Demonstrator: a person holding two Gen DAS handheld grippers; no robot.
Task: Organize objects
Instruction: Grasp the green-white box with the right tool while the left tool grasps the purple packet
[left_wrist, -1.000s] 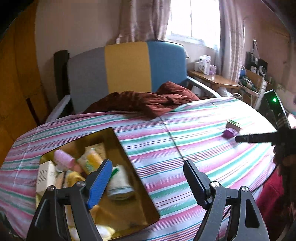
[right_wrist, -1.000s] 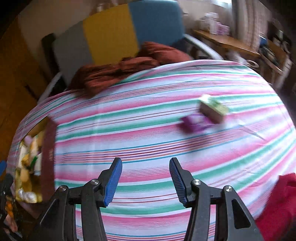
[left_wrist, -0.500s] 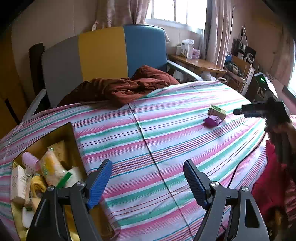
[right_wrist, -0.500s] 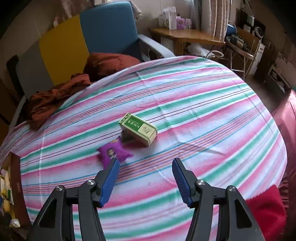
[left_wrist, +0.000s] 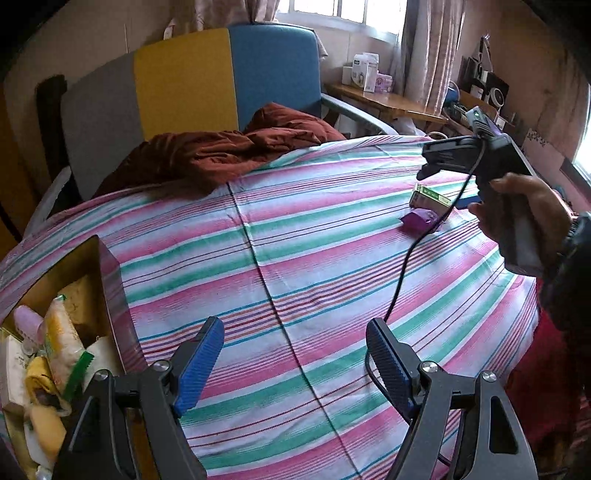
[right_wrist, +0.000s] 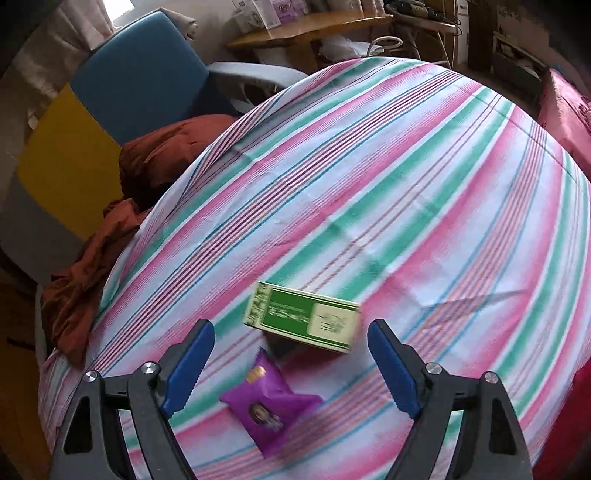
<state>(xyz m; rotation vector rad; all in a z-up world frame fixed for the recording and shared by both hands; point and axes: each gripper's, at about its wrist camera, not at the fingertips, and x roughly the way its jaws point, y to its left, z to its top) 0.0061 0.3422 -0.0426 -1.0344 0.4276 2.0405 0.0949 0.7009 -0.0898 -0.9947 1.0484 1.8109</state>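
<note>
Just ahead of your spread, empty right gripper (right_wrist: 291, 365) lies the green box (right_wrist: 303, 320), the purple packet (right_wrist: 267, 406) nearer, between the jaws. Choose one, centre it, and descend squarely before closing. Your left gripper (left_wrist: 293, 363) hangs wide and empty beside the storage box (left_wrist: 110, 266).

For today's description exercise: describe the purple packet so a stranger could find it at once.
On the striped tablecloth, look between the open right gripper fingers. The purple packet lies flat beside a green box; it is soft and crinkly, the box rigid.
</note>
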